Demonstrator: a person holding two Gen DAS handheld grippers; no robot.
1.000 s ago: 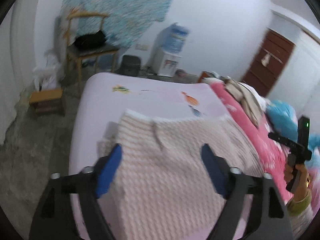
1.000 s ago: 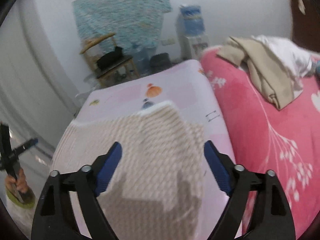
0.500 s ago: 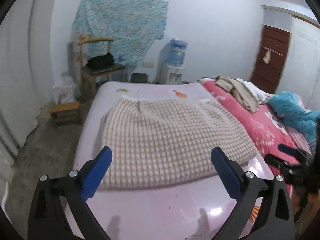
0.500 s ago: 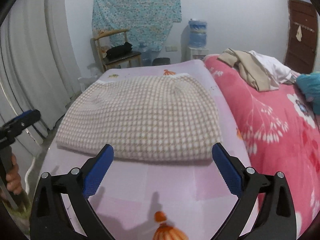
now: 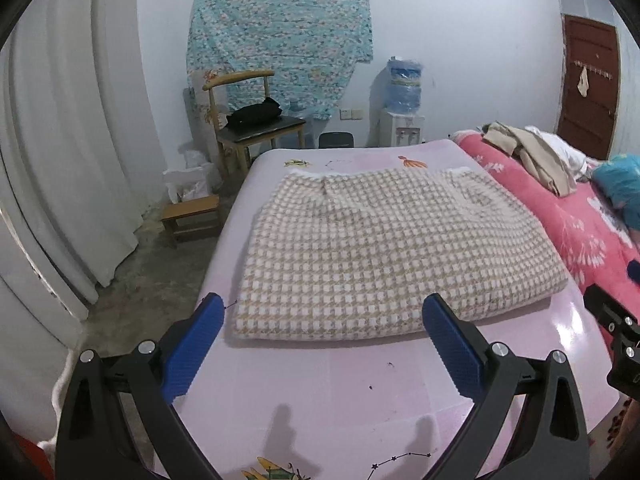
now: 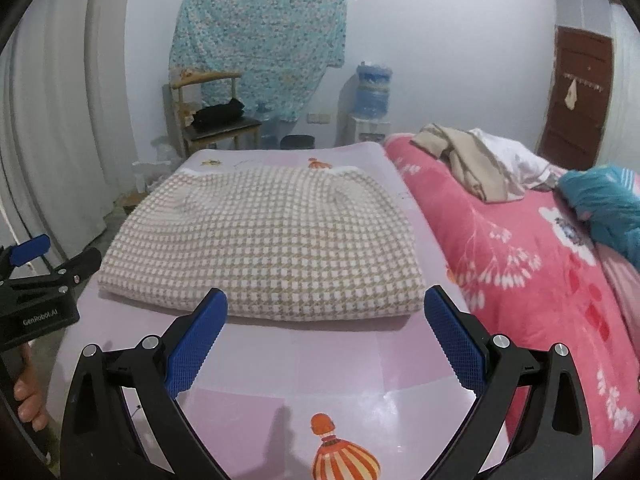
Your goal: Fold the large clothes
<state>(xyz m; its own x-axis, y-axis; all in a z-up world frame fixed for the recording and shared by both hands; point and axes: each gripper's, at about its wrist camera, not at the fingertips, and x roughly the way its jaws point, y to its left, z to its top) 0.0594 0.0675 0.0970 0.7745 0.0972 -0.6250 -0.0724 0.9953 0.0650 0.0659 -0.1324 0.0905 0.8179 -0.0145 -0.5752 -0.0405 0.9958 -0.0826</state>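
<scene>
On the pink mat (image 5: 360, 392) spread over the bed's near part, the checked beige-and-white sweater (image 5: 384, 252) lies folded into a flat rectangle, folded edge toward the cameras, white trim at the far edge. Same sweater in the right wrist view (image 6: 264, 240), sitting square on the mat (image 6: 320, 364), nothing on top of it.

Left gripper (image 5: 320, 344): jaws spread wide, having just been opening; nothing between the blue pads (image 5: 192, 344). It hangs over bare mat just short of the sweater's near edge, not touching the cloth. Its body also shows at the left edge of the right wrist view (image 6: 32, 280), with fingers of the hand (image 6: 28, 396) wrapped on the handle.

Right gripper (image 6: 324, 340): same story, jaws wide apart after just opening, empty, blue pads (image 6: 452, 344) over the mat just short of the sweater. Part of it shows at the right edge of the left wrist view (image 5: 616, 332).

Beside the mat on the right: pink flowered blanket (image 6: 520, 264) with a tan garment (image 6: 468, 160), a white one (image 6: 508, 156) and a teal bundle (image 6: 604, 200) piled on it, well apart from the sweater.

Far wall: blue patterned cloth (image 5: 280, 36) hung up, wooden chair (image 5: 248, 120) with a black bag (image 5: 252, 112) on the seat, water dispenser (image 5: 404, 108), brown door (image 5: 588, 88). Small wooden stool (image 5: 192, 216) on the floor left of the bed.
</scene>
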